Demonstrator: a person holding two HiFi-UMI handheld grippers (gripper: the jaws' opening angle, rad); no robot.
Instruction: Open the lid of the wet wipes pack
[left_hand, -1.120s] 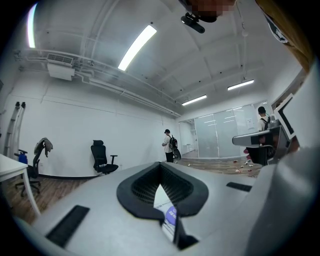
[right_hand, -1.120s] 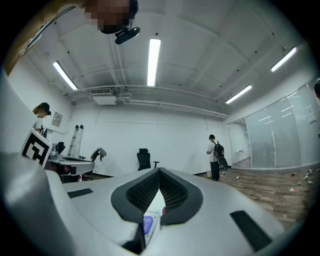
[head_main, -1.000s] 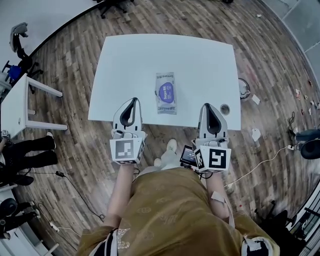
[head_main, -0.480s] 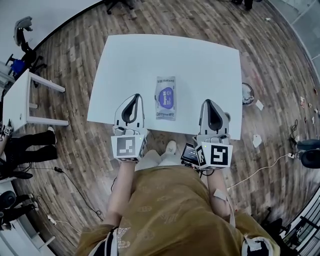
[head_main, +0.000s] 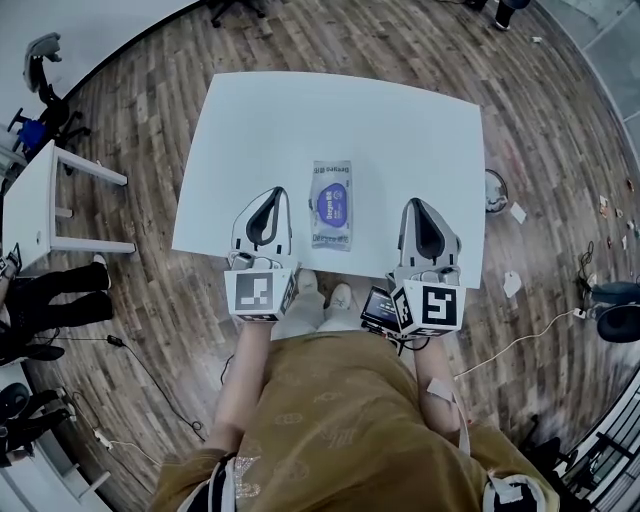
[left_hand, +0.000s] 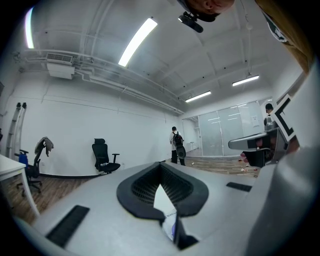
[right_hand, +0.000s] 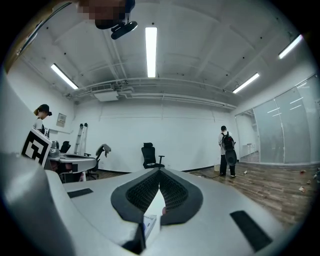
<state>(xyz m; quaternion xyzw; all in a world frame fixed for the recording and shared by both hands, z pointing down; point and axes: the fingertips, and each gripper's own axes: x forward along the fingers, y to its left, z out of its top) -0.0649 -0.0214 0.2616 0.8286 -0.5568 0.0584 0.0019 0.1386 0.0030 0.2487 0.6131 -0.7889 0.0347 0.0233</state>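
Pack of wet wipes (head_main: 331, 205) lies flat on my white worktop (head_main: 300, 120), towards the near edge and roughly midway across it, its long side running away from me. Its purple oval lid (head_main: 331, 201) faces up and looks flat against the wrapper, so it is closed, and I cannot see any wipes inside.

My left gripper (head_main: 268, 194) hovers at the near edge just left of the pack, and my right gripper (head_main: 417, 204) sits at the same edge further off to the pack's right. Neither touches it.

Through the left gripper view, the left gripper (left_hand: 160, 166) has its jaws together at the tips with nothing clamped. Only a sliver of worktop and the pack's edge (left_hand: 170, 226) show through the gap behind them. The right gripper view reads the same: the right gripper (right_hand: 160, 171) has its jaw tips meeting and holds nothing, with a corner of the pack (right_hand: 150, 223) visible low in the opening.

A black office chair (left_hand: 103, 156) stands by the far wall.
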